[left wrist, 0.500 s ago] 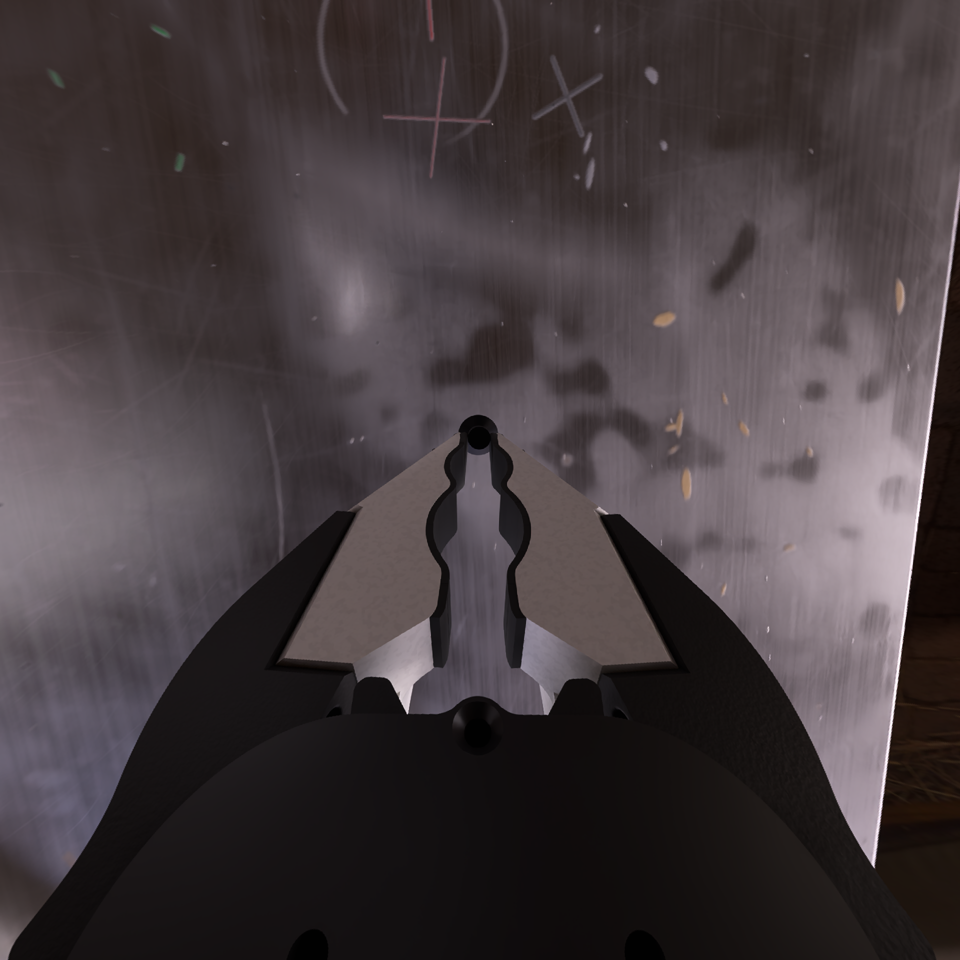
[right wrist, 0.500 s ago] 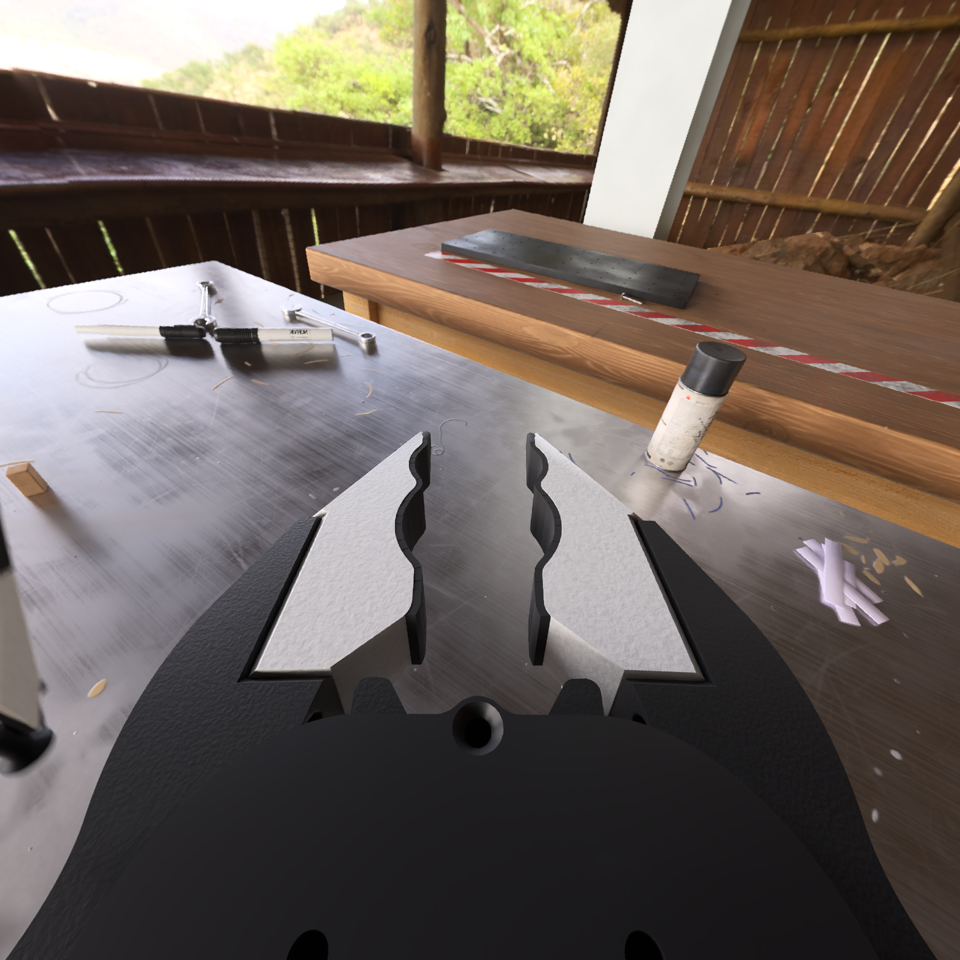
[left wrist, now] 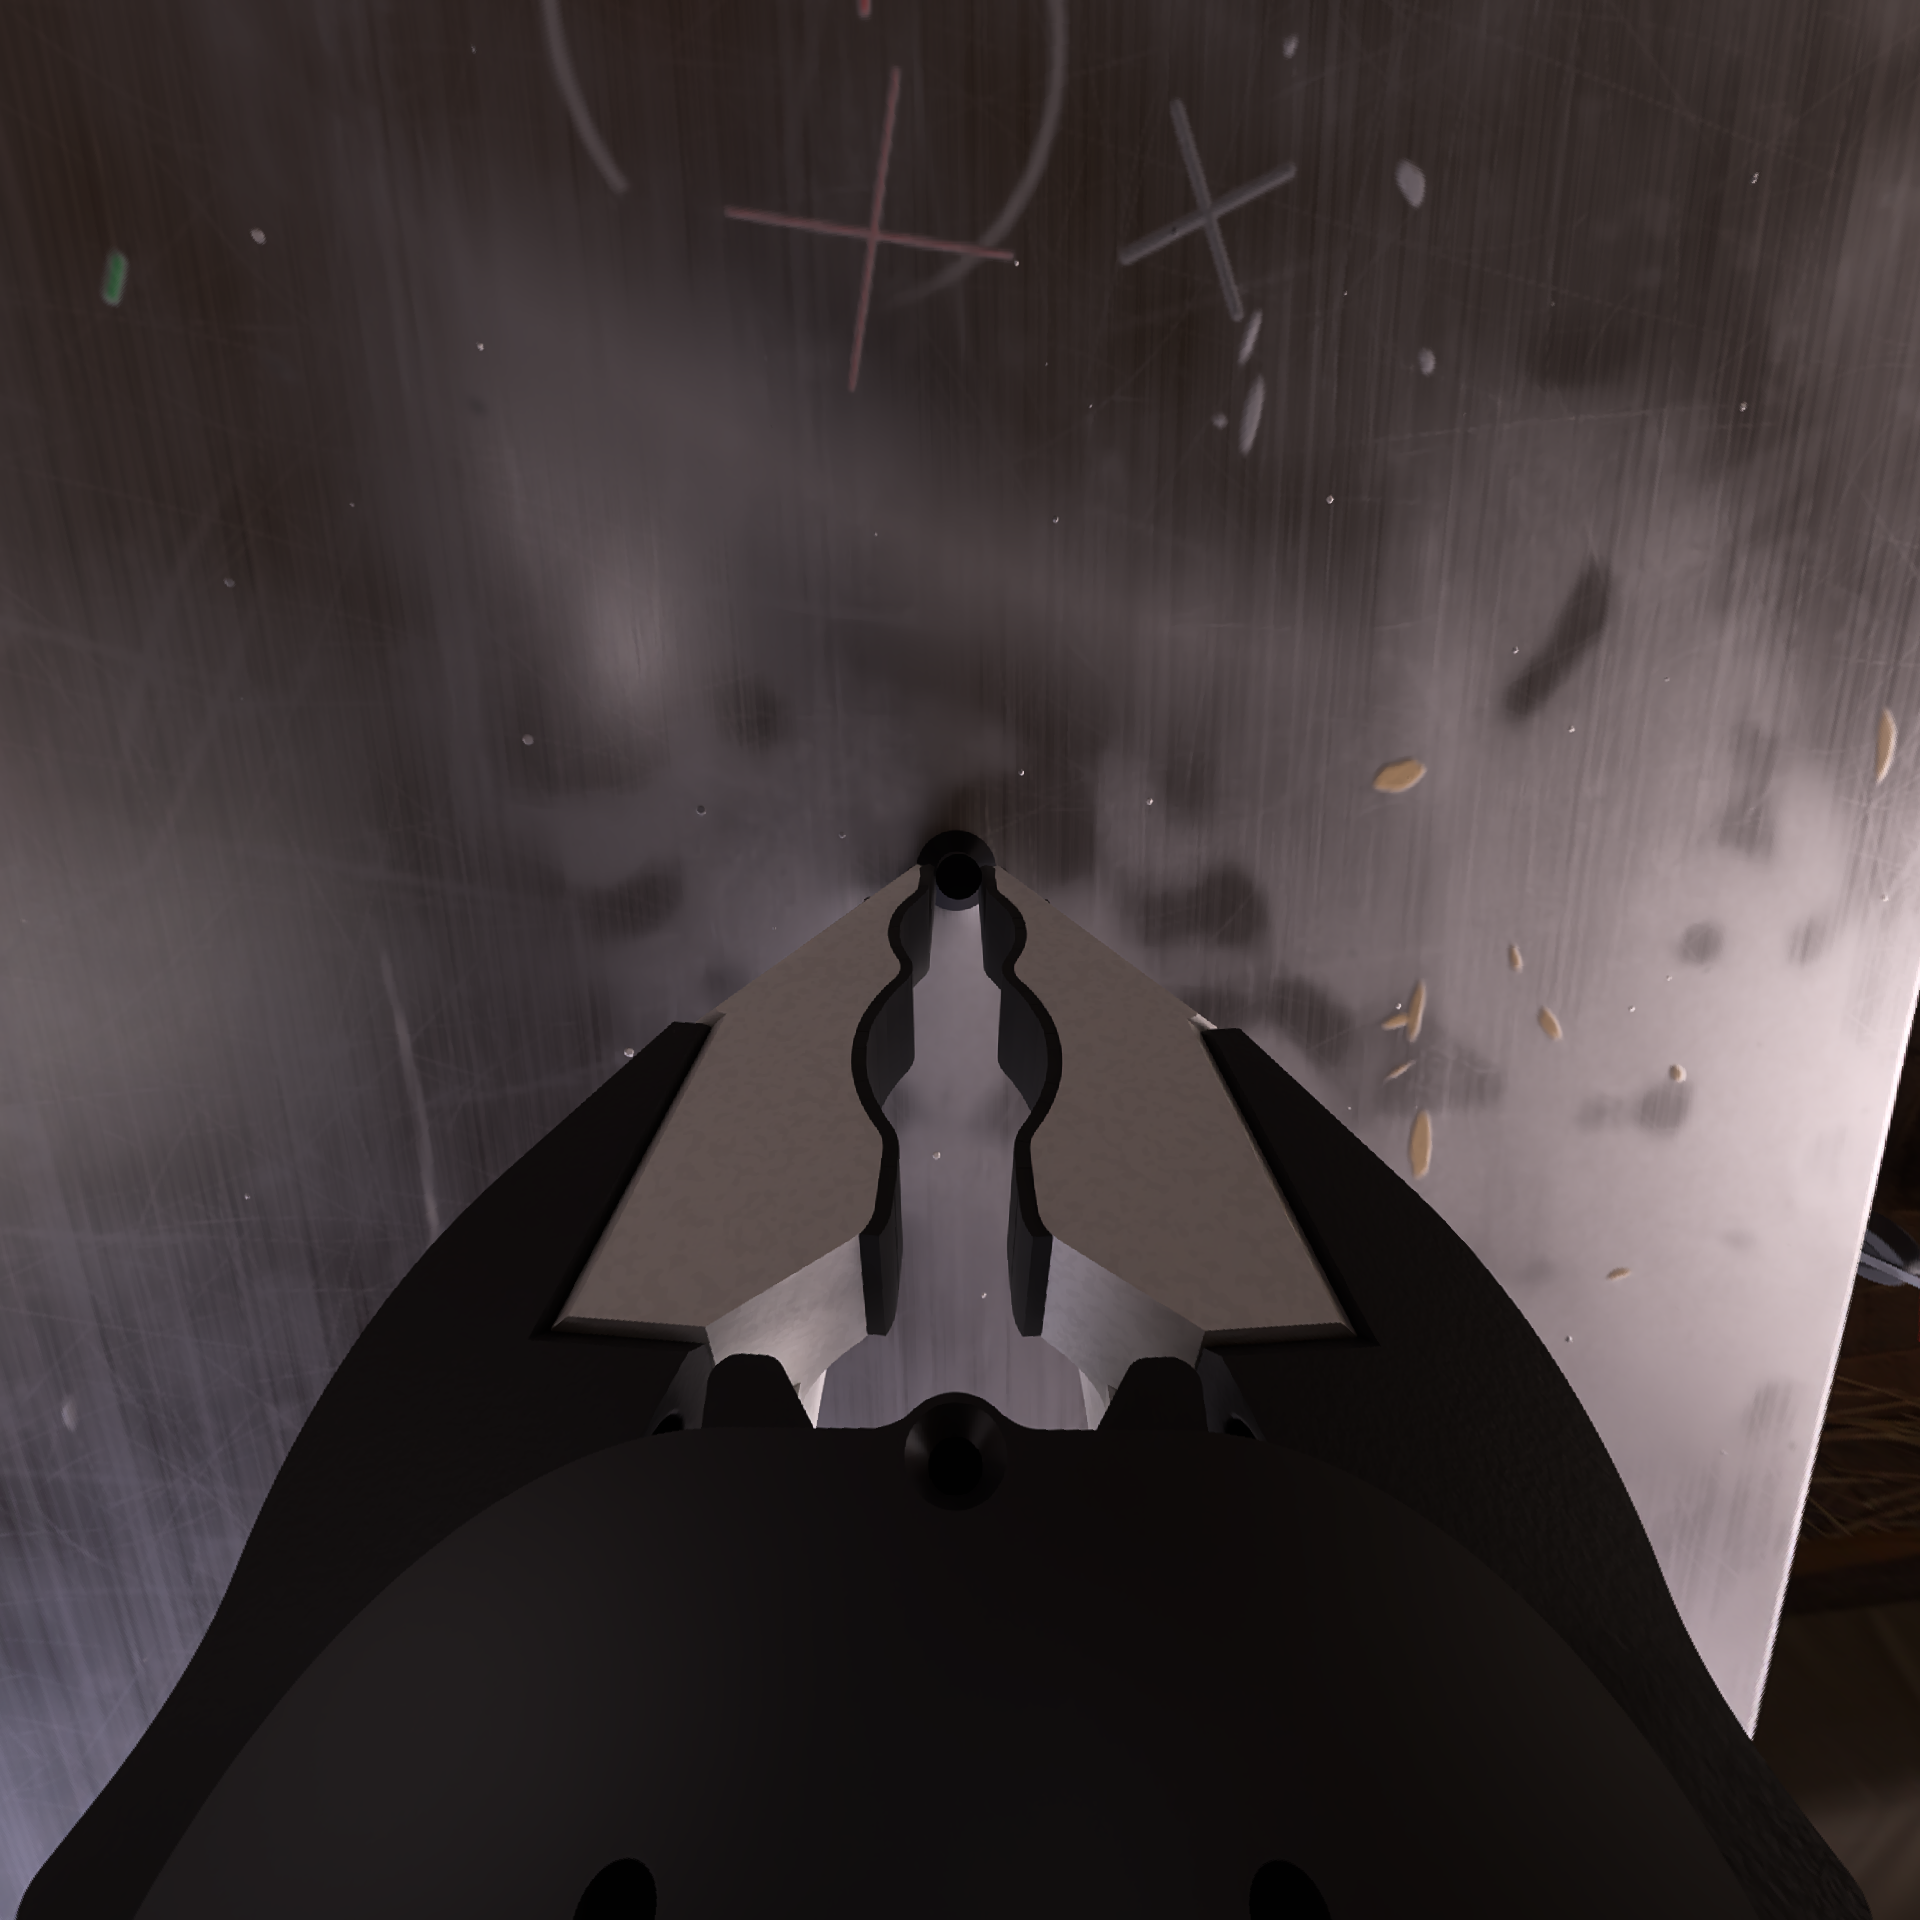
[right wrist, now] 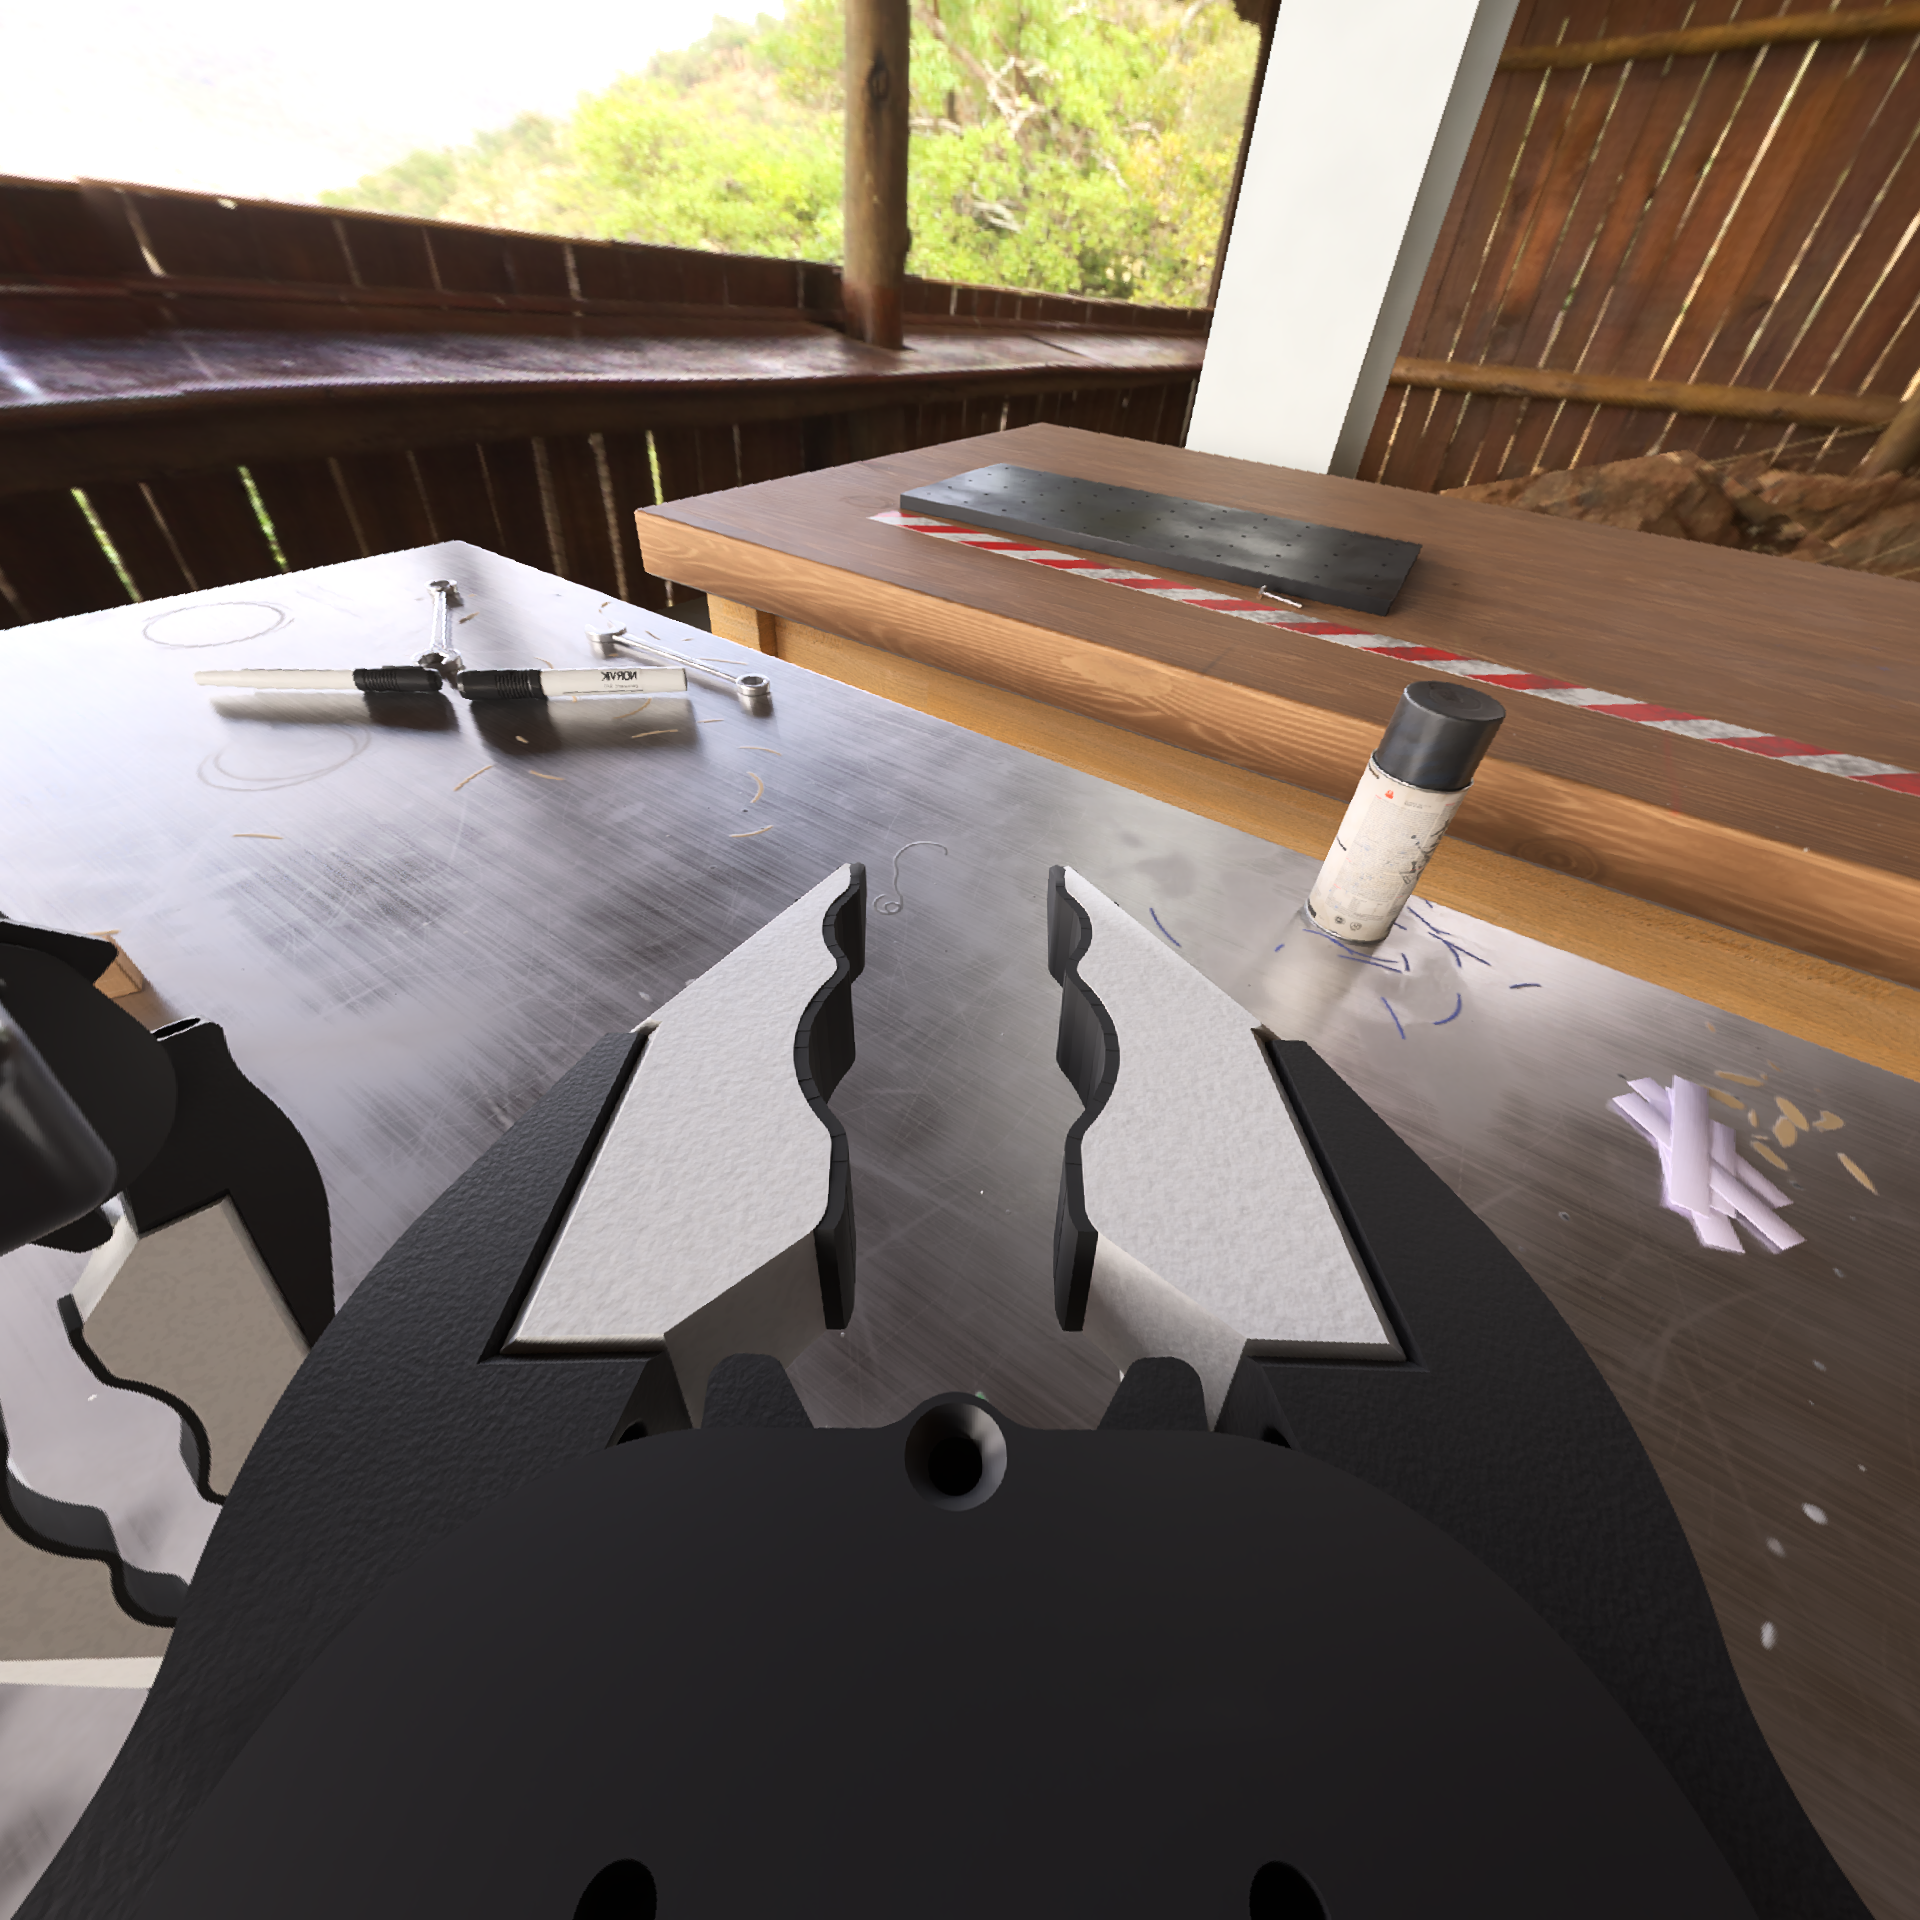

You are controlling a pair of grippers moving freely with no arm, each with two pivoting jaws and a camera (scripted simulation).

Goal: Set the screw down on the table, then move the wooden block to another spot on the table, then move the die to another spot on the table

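Note:
My left gripper (left wrist: 958, 896) points down at the scratched metal table (left wrist: 416, 727) and is shut on the screw (left wrist: 958, 868). Only the screw's black socket head shows, at the fingertips. My right gripper (right wrist: 956, 904) is open and empty, hovering low over the table (right wrist: 520, 935). The left gripper's black body (right wrist: 249, 1143) shows at the left edge of the right wrist view. A corner of the wooden block (right wrist: 130, 971) peeks out behind it. The die is not in view.
A spray can (right wrist: 1392, 831) stands ahead to the right. Two markers (right wrist: 436, 681) and wrenches (right wrist: 675, 655) lie at the far left, white strips (right wrist: 1704, 1164) at the right. A wooden bench (right wrist: 1247, 675) with a black plate (right wrist: 1164, 535) borders the table. The table's edge (left wrist: 1829, 1247) runs close by on the left gripper's right.
My left gripper has come closer to the table surface with the screw and now shows more in the right wrist view, covering part of the wooden block. The right gripper has barely moved.

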